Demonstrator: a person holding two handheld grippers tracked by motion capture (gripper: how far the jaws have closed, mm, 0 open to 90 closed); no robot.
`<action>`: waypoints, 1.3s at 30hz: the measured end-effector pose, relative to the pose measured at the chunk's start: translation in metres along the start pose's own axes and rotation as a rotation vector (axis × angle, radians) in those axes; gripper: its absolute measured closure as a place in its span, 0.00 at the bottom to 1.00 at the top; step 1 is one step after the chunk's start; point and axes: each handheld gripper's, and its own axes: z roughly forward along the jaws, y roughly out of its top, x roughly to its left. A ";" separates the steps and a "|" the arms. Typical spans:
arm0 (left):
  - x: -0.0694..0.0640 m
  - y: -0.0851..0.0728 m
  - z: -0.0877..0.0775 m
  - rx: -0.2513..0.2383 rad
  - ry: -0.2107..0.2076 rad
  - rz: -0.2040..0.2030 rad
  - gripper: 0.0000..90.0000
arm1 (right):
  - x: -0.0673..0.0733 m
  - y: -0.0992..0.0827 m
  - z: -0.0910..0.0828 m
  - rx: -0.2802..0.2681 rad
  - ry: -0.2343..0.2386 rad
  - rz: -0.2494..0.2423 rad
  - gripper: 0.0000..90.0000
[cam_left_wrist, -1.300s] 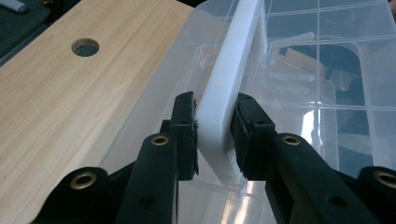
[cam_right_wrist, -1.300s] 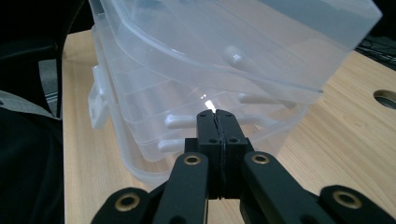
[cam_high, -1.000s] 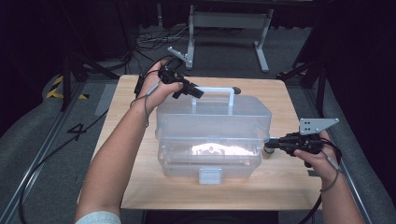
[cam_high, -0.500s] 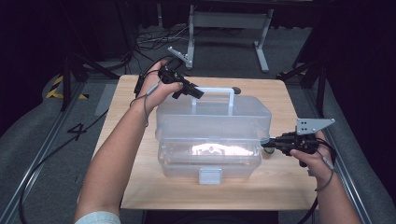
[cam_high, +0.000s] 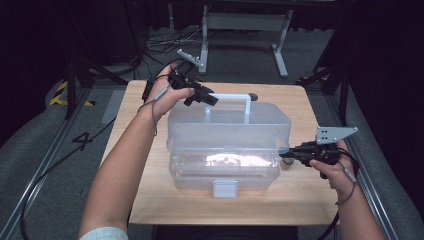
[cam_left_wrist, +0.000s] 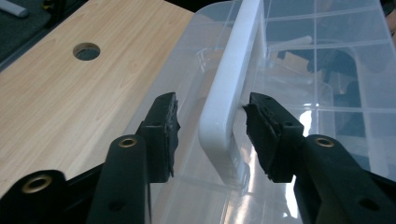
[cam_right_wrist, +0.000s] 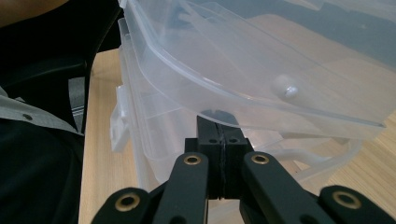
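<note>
A clear plastic storage box (cam_high: 227, 135) stands in the middle of the wooden table (cam_high: 150, 200), its white handle (cam_high: 230, 96) raised. My left gripper (cam_high: 202, 97) is at the handle's left end. In the left gripper view the handle (cam_left_wrist: 233, 93) passes between the pads (cam_left_wrist: 161, 130); they stand apart from it, having just been opening. My right gripper (cam_high: 287, 157) is at the box's right side. In the right gripper view it (cam_right_wrist: 223, 128) is shut, with its tips tucked under the lid's overhanging rim (cam_right_wrist: 233, 79).
A white latch (cam_high: 225, 188) sits on the box's front wall. The table has a round hole (cam_left_wrist: 86, 51) near the far corner. A metal stand (cam_high: 240, 30) and cables lie on the floor beyond. The person's dark clothing (cam_right_wrist: 42, 140) is close at the left.
The left gripper's jaws have spread away from the handle. The right gripper has edged slightly closer to the box. Both arms otherwise hold their places.
</note>
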 end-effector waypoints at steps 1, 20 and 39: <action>0.000 -0.002 -0.002 -0.012 0.004 0.001 0.55 | 0.000 0.000 0.000 0.001 0.000 0.001 1.00; -0.026 -0.029 -0.066 -0.206 0.120 0.011 0.97 | -0.004 0.010 0.001 -0.010 -0.019 -0.015 1.00; -0.062 -0.062 -0.103 -0.243 0.180 0.000 1.00 | -0.016 0.029 -0.002 -0.095 -0.088 -0.007 1.00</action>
